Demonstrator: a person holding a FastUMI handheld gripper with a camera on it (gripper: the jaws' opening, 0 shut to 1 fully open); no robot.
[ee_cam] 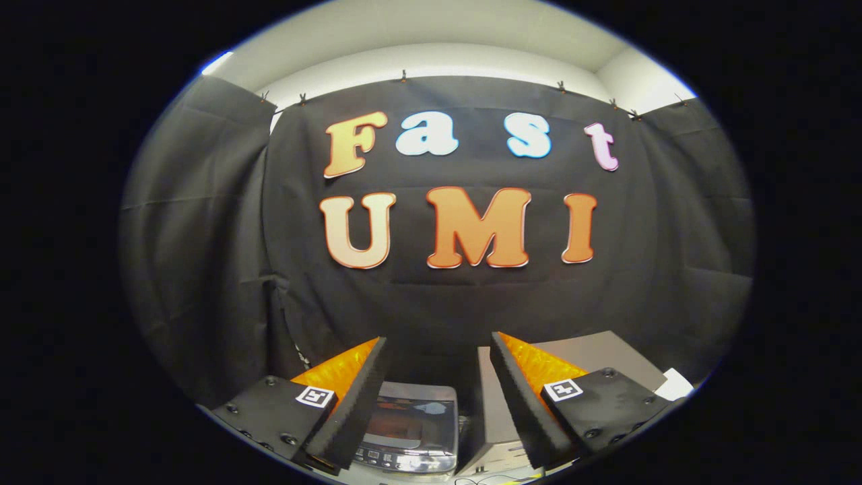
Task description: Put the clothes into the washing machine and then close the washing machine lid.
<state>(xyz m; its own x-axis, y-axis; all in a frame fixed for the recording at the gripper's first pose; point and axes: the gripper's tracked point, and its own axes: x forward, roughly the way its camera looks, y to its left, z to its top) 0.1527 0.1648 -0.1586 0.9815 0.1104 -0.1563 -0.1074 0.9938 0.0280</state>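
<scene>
Grey plastic washer [411, 431] sits low between my fingers, a little below and beyond the tips — top-loader, control panel nearest me. Lid [412, 411] looks down, glassy with a glare spot; I can't be sure it is fully seated. Gripper [438, 350] fingers spread apart, holding nothing. No clothes to point at yet. I'd expect cloth to be light, limp, prone to slipping — pinch a bunched fold, not an edge. Lid likely stiff and smooth; take its front lip. Pale bench [606, 353] lies beyond the right finger.
</scene>
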